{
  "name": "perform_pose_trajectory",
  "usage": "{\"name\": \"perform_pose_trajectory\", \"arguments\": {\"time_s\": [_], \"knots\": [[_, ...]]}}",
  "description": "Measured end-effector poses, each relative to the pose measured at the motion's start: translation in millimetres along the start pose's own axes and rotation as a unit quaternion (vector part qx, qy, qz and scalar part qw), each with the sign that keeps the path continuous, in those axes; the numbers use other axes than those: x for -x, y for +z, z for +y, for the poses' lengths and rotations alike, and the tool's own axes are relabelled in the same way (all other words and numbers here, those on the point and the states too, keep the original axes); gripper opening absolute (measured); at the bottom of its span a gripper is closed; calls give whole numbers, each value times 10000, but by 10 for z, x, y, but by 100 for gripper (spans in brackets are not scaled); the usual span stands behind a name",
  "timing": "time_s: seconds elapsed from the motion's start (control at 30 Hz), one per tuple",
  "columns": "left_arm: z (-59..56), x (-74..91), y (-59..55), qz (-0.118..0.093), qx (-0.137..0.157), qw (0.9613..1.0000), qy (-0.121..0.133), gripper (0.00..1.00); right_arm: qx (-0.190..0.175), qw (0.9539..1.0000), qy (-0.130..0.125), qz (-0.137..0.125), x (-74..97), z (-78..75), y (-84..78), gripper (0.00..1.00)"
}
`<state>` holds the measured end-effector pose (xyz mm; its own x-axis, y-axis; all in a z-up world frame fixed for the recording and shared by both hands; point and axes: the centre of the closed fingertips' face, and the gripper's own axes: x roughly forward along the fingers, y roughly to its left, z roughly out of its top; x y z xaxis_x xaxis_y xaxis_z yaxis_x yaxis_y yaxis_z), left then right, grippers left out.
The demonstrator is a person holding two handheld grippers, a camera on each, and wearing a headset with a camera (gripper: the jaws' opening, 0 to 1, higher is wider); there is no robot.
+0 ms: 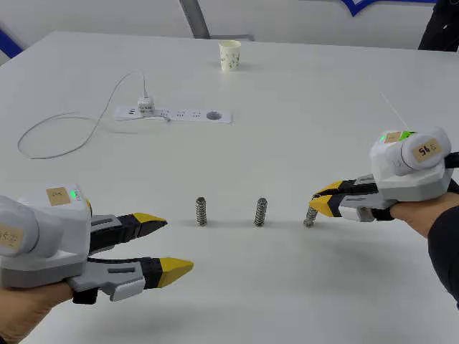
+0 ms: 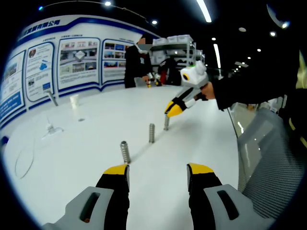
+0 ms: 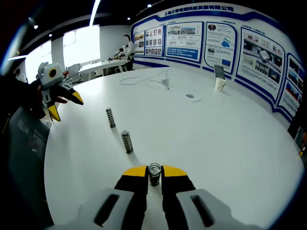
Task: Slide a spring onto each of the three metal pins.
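Three springs stand in a row on the white table (image 1: 287, 115). The left spring (image 1: 201, 211) and the middle spring (image 1: 261, 211) stand upright on their pins. The right spring (image 1: 310, 216) leans a little, and my right gripper (image 1: 320, 201) is at its top. In the right gripper view, that gripper (image 3: 154, 176) is shut on this spring (image 3: 154, 172), with the other two springs (image 3: 126, 141) (image 3: 111, 117) beyond it. My left gripper (image 1: 168, 244) hangs open and empty near the table's front left, short of the left spring (image 2: 125, 152).
A paper cup (image 1: 229, 55) stands at the far side of the table. A white power strip (image 1: 176, 114) with a plugged charger and a looping cable (image 1: 57, 132) lies at the back left. People stand at another table in the background (image 2: 139, 62).
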<state>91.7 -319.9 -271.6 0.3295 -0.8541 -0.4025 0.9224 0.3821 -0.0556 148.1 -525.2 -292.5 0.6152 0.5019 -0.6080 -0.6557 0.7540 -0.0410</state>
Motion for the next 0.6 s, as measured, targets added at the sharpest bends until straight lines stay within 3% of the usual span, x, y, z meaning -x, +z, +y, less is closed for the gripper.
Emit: {"name": "perform_pose_trajectory", "arguments": {"time_s": [0.6], "knots": [[3,18,8,-14,26,10000,26,49,50,9998,15,176,-41,25,-108,12]]}}
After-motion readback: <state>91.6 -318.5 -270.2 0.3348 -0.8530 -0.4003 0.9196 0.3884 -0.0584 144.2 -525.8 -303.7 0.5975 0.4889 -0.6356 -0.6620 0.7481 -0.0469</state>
